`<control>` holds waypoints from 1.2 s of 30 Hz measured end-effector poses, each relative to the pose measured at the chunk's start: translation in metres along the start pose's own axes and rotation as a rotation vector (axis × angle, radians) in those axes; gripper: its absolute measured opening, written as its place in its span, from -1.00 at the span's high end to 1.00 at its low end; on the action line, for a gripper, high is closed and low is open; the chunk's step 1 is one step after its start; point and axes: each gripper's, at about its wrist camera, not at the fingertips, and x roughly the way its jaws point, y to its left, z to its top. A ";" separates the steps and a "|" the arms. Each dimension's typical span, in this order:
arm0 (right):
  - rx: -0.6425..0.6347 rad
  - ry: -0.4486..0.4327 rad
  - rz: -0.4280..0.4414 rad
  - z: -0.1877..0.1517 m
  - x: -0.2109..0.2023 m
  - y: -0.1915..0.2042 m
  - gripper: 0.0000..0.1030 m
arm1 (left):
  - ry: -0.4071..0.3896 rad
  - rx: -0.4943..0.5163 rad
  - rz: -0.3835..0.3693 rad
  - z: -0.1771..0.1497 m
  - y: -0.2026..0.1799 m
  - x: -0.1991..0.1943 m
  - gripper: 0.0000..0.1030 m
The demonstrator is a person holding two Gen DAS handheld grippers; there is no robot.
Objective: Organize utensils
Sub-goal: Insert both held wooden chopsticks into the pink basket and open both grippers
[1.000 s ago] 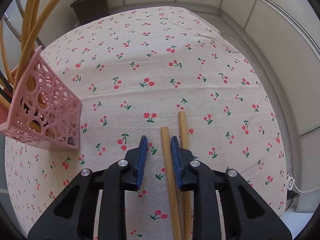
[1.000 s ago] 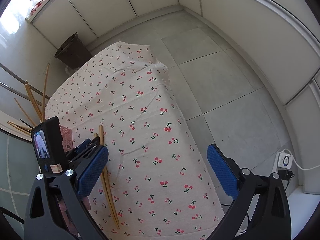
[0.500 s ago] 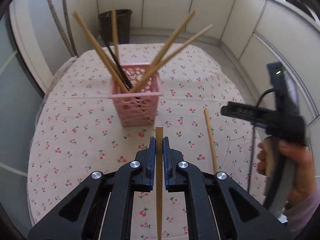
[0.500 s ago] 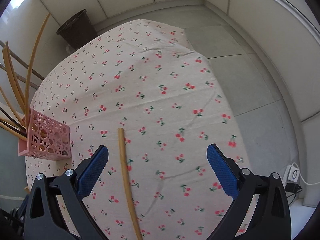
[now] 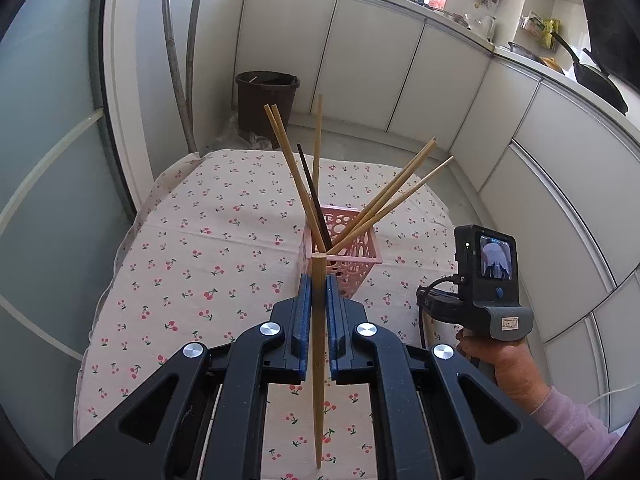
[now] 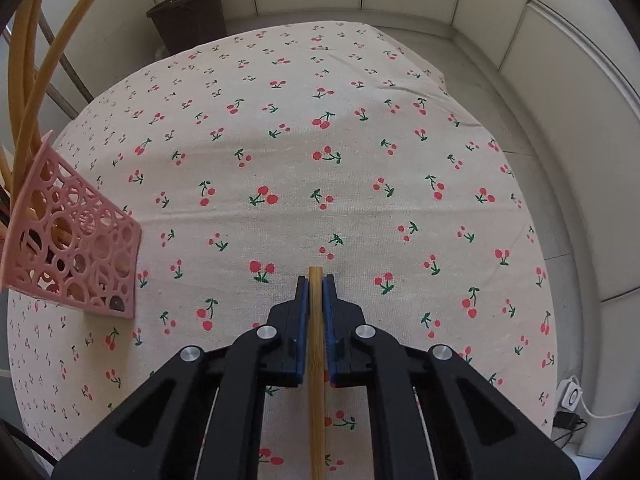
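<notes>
My left gripper (image 5: 319, 284) is shut on a bamboo chopstick (image 5: 318, 360) and holds it raised above the table, its blunt end just in front of the pink perforated basket (image 5: 356, 256). Several chopsticks (image 5: 384, 200) stand fanned out in that basket. My right gripper (image 6: 316, 286) is shut on a second bamboo chopstick (image 6: 317, 380) low over the cherry-print tablecloth (image 6: 320, 140). The basket shows at the left edge of the right wrist view (image 6: 72, 256). The right gripper's handle and the hand on it show in the left wrist view (image 5: 486, 292).
A dark bin (image 5: 266, 100) stands on the floor beyond the table's far edge. White cabinets (image 5: 400, 80) run along the back and right. A white power socket (image 6: 572, 396) with a cable lies on the floor at the right.
My left gripper closed on one chopstick and lifted it up toward the basket. My right gripper came down over the other chopstick on the cloth and closed on it.
</notes>
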 end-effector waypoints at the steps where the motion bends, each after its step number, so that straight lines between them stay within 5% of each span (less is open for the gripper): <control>1: 0.006 0.002 0.021 -0.002 -0.002 -0.002 0.86 | -0.001 -0.002 -0.002 -0.001 0.001 -0.001 0.87; 20: 0.004 -0.343 0.278 -0.050 -0.198 -0.041 0.86 | -0.079 -0.038 -0.065 0.000 0.006 -0.042 0.87; 36: 0.120 -0.599 0.474 0.017 -0.308 -0.054 0.85 | -0.292 -0.048 -0.116 0.096 -0.023 -0.085 0.87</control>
